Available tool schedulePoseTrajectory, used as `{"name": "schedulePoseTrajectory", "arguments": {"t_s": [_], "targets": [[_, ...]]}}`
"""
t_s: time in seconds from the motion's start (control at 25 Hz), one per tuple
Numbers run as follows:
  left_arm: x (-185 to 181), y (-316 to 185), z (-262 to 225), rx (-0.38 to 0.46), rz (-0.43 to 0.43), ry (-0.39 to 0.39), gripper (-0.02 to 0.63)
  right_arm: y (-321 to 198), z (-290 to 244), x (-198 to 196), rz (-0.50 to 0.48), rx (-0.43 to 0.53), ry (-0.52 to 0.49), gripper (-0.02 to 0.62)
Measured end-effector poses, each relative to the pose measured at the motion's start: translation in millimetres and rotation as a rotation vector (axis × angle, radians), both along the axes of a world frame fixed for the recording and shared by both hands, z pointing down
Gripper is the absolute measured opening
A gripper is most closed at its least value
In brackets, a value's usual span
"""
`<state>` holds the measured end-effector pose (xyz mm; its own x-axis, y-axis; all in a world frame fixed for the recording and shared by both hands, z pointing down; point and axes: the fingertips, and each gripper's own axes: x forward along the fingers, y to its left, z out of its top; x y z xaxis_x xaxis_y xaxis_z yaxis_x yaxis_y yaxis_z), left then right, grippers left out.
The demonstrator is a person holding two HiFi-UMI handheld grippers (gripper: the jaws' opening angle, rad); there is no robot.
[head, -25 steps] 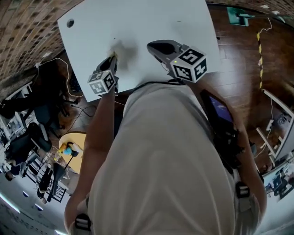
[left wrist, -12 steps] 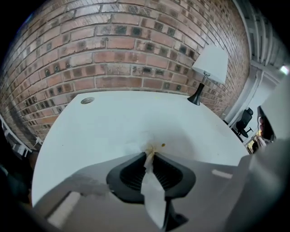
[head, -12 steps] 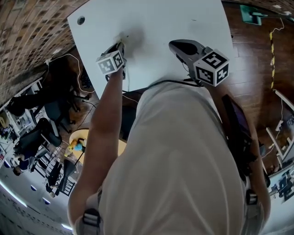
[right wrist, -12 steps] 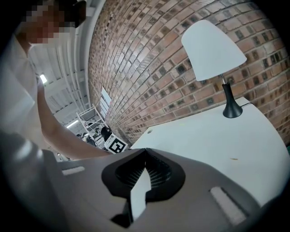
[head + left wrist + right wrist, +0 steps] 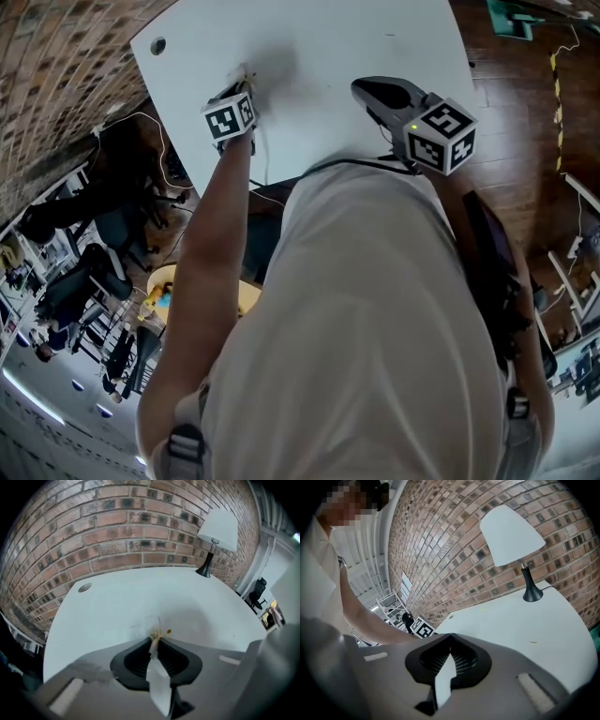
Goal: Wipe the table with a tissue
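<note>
The broad white table is smooth and matte. At the table's far right corner stands a lamp with a white cone shade and a slim black stem, seemingly parked clear of the wiping. The grey plastic right gripper hovers over the table's near edge, clenched on nothing, apparently idle. The left gripper tilts steeply onto the table's left part. Its jaws are closing on a thin, crumpled white tissue, tan-stained at the pinch, to rub beside a small brown speck.
</note>
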<state>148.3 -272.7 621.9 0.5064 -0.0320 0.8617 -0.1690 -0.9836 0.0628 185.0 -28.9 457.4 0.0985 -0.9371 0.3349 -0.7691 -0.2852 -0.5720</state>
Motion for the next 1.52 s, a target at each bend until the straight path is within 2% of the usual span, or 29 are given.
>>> {"name": "schedulePoseTrajectory", "arguments": {"t_s": [0.24, 0.44, 0.72, 1.0, 1.24, 1.36, 1.52], "targets": [[5.7, 5.1, 0.5, 0.010, 0.026, -0.041, 0.052, 9.1, 0.0, 1.8, 0.008, 0.008, -0.009, 0.009], [6.7, 4.9, -0.7, 0.002, 0.032, -0.039, 0.052, 15.2, -0.8, 1.7, 0.020, 0.012, -0.022, 0.009], [29.5, 35.2, -1.7, -0.024, 0.136, -0.029, 0.054, 27.6, -2.6, 4.2, 0.045, 0.021, -0.032, 0.008], [32.0, 34.0, -2.2, -0.045, 0.142, -0.043, 0.054, 32.7, -1.6, 5.0, 0.063, 0.030, -0.044, 0.009], [32.8, 35.5, -2.0, -0.056, 0.127, -0.005, 0.055, 36.1, -3.5, 4.1, 0.072, 0.035, -0.045, 0.009], [48.3, 48.5, -3.0, -0.092, 0.147, 0.025, 0.054, 38.6, -3.7, 2.7, 0.074, 0.030, -0.045, 0.009], [77.1, 80.3, -4.6, -0.107, 0.187, 0.010, 0.054, 45.6, -5.7, 4.1, 0.090, 0.026, -0.039, 0.009]]}}
